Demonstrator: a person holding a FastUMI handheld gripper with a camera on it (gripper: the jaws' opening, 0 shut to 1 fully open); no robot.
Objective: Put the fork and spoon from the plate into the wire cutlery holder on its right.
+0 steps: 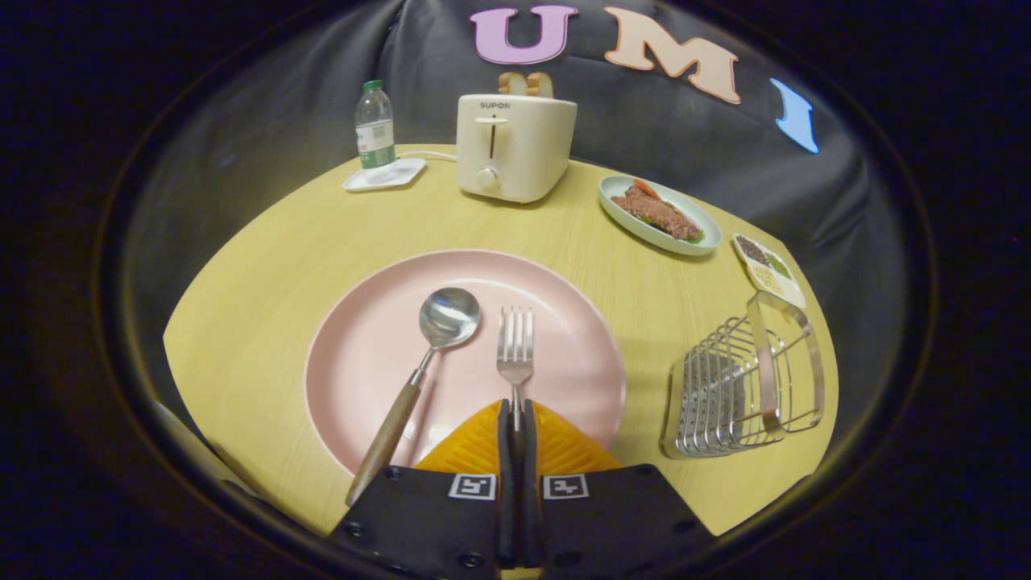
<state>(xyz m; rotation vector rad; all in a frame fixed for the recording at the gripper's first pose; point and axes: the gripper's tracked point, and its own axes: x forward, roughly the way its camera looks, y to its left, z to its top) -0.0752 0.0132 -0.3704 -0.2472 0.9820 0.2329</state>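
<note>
the gripper has its two fingers pressed together on the fork, pinching the handle just below the neck, while the tines lie flat on the pink plate pointing away from the fingers. the hold looks thin and close to one end, so the likeliest trouble is the fork swinging or slipping out once it is lifted, since most of its head hangs free ahead of the fingers. a tilt on the way could also drop it back onto the plate and knock the spoon, which lies just left of the fork on the same plate, bowl away and wooden handle reaching past the near rim.

the wire cutlery holder stands on the counter to the right of the plate, apart from it, with a tall handle loop across its top. that loop and the narrow wire slots could catch the tines if the fork comes in slanted. nothing stands between plate and holder. beyond the plate are a toaster, a bottle on a small tray, a dish of food and a small seasoning dish, all well clear of the path.
</note>
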